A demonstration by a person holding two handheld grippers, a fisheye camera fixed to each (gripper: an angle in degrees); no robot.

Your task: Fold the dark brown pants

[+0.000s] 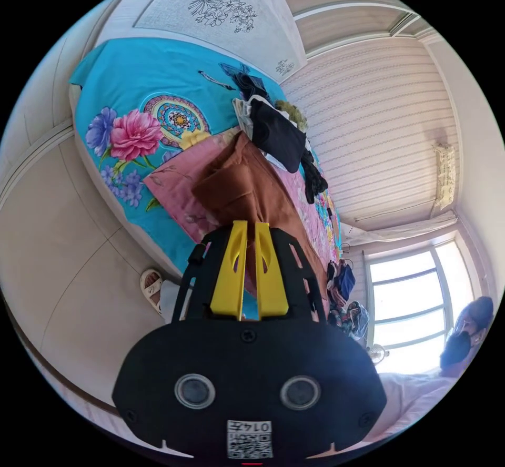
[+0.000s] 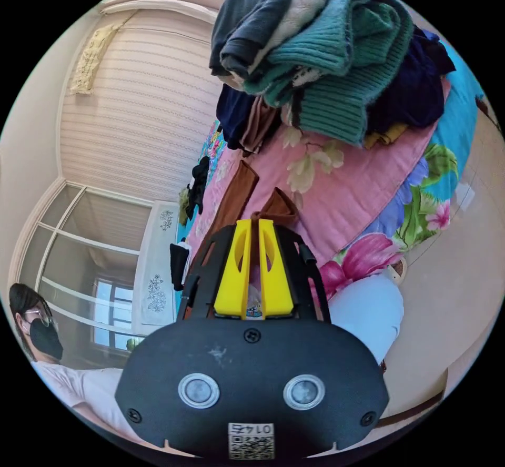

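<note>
The dark brown pants (image 1: pixel 247 183) lie stretched along a pink flowered sheet (image 1: pixel 173 183) on the bed, one end bunched up. In the left gripper view, my left gripper (image 1: pixel 251 225) has its yellow jaws closed on the brown fabric, lifting it. In the right gripper view, the same brown pants (image 2: pixel 273 206) rise in a peak between the yellow jaws of my right gripper (image 2: pixel 252 222), which is shut on that end; a brown strip (image 2: pixel 234 193) trails away over the pink sheet (image 2: pixel 336 193).
A heap of sweaters and dark clothes (image 2: pixel 326 51) sits on the bed near the right gripper. Black garments (image 1: pixel 276 133) lie past the pants. A turquoise flowered bedspread (image 1: pixel 137 99) covers the bed. A person (image 1: pixel 463 341) stands by the window (image 1: pixel 410 298); a sandalled foot (image 1: pixel 152 285) is on the floor.
</note>
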